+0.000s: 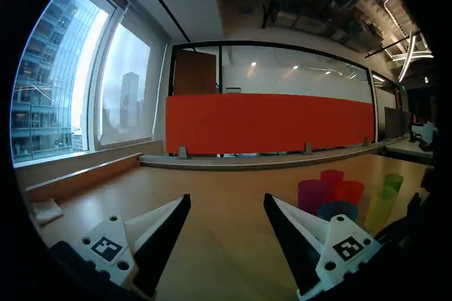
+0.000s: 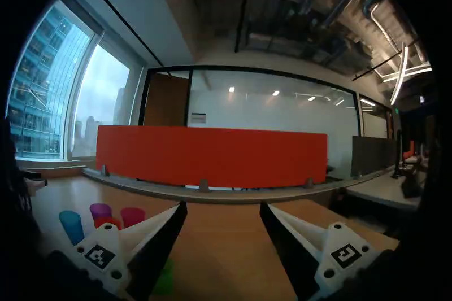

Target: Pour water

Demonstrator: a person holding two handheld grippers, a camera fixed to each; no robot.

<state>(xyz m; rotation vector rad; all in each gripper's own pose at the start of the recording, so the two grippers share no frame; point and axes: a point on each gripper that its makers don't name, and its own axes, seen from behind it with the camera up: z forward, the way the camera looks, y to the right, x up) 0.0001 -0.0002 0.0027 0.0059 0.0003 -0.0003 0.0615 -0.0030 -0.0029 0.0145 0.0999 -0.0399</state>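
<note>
Six or so plastic cups (image 1: 312, 195) stand close together on the wooden surface (image 1: 226, 256), in purple, red, blue and yellow-green. From my left claw (image 1: 226, 196) they are just ahead, right of its right finger. From my right claw (image 2: 222, 205) they are low at the left. Both claws gape wide, holding nothing, held level and facing the orange partition (image 1: 271, 123).

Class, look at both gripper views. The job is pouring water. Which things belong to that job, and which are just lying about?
Belongs to the job: coloured cups, left gripper, right gripper, both open.

Just lying about: crumpled white cloth, orange divider panel.
</note>
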